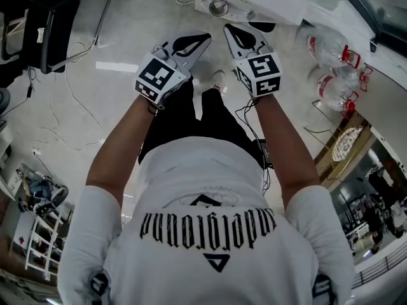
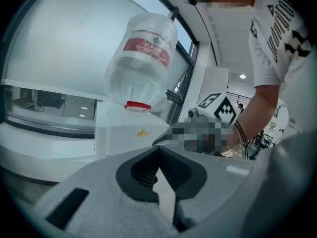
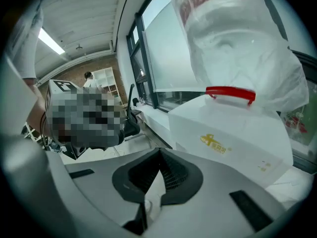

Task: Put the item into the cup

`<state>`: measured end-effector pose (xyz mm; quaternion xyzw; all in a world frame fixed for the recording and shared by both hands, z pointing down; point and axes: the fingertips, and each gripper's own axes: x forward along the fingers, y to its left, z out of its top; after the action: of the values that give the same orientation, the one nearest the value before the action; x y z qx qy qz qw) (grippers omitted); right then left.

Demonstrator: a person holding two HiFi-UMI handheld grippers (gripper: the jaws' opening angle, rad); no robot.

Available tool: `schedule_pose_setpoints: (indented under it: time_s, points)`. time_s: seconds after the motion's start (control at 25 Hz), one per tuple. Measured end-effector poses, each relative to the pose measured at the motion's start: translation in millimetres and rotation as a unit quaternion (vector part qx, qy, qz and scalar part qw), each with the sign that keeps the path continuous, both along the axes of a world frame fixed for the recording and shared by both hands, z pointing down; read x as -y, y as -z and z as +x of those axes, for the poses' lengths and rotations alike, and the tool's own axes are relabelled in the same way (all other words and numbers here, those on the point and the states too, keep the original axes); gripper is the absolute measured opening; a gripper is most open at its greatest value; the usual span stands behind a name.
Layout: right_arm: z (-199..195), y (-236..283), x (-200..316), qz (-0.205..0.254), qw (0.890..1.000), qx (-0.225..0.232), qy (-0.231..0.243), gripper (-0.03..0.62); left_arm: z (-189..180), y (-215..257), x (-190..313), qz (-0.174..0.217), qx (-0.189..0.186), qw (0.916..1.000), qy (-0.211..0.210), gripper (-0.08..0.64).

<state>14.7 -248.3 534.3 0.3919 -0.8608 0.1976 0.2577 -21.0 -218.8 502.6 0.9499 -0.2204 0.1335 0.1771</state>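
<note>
Holding posture: left gripper (image 1: 203,39) and right gripper (image 1: 229,29) side by side over the floor (image 1: 114,37), probably idle, as the task looks not yet begun.
Tongs: both pairs together at the tips, nothing between.
Gripper views only: upturned water bottle (image 2: 141,53) on a white dispenser (image 2: 124,133).
Head view only: the person's arms and floor.
Item, cup: not identifiable in any view.

Head view: left tool (image 1: 194,43) and right tool (image 1: 245,38) side by side at 12 o'clock, tips near each other, above the floor (image 1: 121,40). Two bottles (image 1: 332,48) at 2 o'clock; chair (image 1: 54,18) at 10 o'clock. Ahead of both tools, an inverted bottle (image 2: 143,53) stands on a dispenser box (image 2: 124,133).
</note>
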Motion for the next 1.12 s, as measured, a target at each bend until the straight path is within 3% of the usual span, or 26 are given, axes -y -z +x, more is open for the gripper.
schedule_pose_setpoints:
  time_s: [0.44,1.12]
  points:
    - [-4,79,-45,0.034,0.998,0.019,0.046,0.014,3,58,-42,0.003,-0.019,0.9998,0.009,0.015]
    - [34,184,-96,0.09,0.994,0.039,0.048,0.014,4,146,-82,0.037,-0.025,0.9984,0.034,0.015]
